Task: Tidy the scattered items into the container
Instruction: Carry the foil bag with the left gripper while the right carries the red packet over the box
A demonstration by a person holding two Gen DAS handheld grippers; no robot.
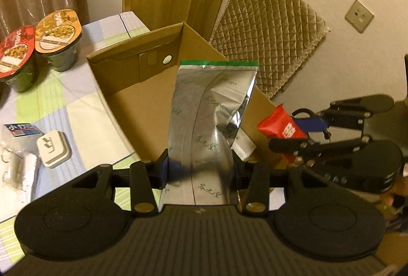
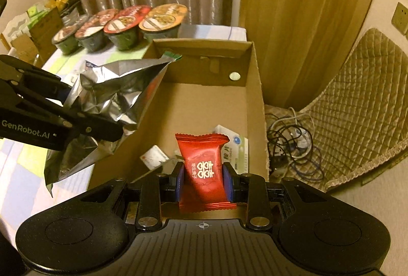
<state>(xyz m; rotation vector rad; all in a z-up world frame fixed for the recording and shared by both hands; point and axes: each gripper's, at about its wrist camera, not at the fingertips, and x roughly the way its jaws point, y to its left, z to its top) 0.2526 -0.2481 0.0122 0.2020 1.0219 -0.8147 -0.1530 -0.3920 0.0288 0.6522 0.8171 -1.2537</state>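
An open cardboard box (image 1: pixel 122 107) (image 2: pixel 253 87) stands on the checked tablecloth. My left gripper (image 1: pixel 200 169) is shut on a silver foil pouch (image 1: pixel 206 118) with a green top strip, held upright above the box's near edge. The pouch (image 2: pixel 114 97) also shows at left in the right wrist view, over the box's left wall. My right gripper (image 2: pixel 204 180) is shut on a red candy packet (image 2: pixel 204 169) above the box's near end. That packet (image 1: pixel 276 124) shows at right in the left wrist view. White packets (image 2: pixel 230 146) lie on the box floor.
Several instant-noodle bowls (image 2: pixel 122 26) (image 1: pixel 38 46) stand on the table behind the box. A white plug-like item (image 1: pixel 53 148) and a small blue-and-white packet (image 1: pixel 20 130) lie left of the box. A quilted chair (image 2: pixel 362 107) and tangled cables (image 2: pixel 293 143) sit to the right.
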